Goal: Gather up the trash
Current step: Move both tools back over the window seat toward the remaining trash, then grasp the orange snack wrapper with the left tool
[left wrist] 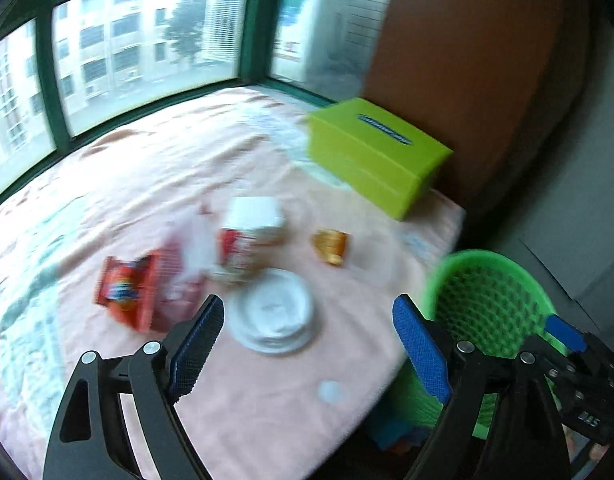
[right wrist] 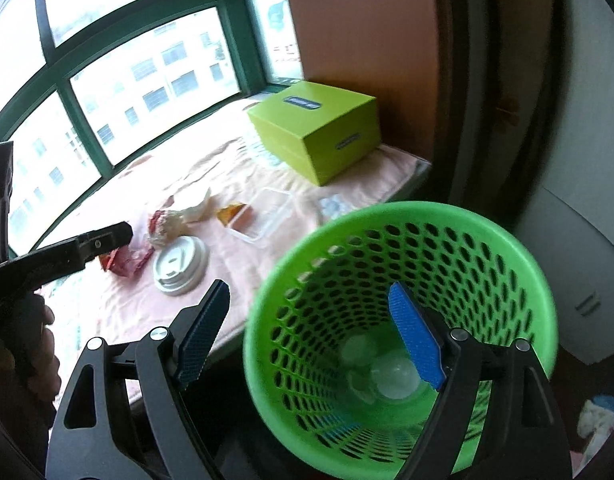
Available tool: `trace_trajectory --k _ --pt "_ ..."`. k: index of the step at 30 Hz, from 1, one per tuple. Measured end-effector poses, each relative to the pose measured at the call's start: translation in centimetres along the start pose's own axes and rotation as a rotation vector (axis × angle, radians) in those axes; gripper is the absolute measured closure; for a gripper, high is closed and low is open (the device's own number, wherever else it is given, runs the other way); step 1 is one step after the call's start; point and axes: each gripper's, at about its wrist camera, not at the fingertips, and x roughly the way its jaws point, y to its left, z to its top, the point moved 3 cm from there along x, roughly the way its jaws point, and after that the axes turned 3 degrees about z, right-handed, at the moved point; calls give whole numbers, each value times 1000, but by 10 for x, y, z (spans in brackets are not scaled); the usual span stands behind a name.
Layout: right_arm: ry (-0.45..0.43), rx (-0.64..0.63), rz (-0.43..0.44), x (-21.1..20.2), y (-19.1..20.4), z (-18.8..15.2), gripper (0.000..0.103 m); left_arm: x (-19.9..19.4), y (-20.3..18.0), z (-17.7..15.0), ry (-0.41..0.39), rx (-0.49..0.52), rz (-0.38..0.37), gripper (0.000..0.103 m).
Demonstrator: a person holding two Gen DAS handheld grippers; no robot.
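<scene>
The left hand-held gripper [left wrist: 307,320] is hanging with its jaws wide apart and empty over the pink cloth [left wrist: 147,168] on the window ledge, just above a white cup lid [left wrist: 273,316]. Beside the lid a red snack wrapper [left wrist: 125,290], a crumpled paper cup [left wrist: 247,240] and an orange wrapper [left wrist: 330,246] are lying. The right hand-held gripper [right wrist: 311,336] is gaping empty over the green basket [right wrist: 459,216], where clear plastic trash [right wrist: 391,372] is sitting at the bottom.
</scene>
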Motion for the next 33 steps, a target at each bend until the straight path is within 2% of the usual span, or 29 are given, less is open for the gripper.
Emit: trace_trajectory --k 5,11,16,19,25,33 --pt "15 -30 27 13 18 5 22 6 47 5 -15 -30 106 20" --pt "41 -51 67 29 41 9 22 28 96 5 22 -44 194 20" --pt "65 -78 88 44 60 13 22 52 117 2 72 -46 209 20" --pt "80 -91 97 53 68 15 22 64 124 -1 99 -54 194 21" --pt "121 -102 122 74 82 14 22 84 133 -2 134 -61 166 35" --pt "165 -126 148 99 98 10 21 88 137 -7 140 -77 116 74"
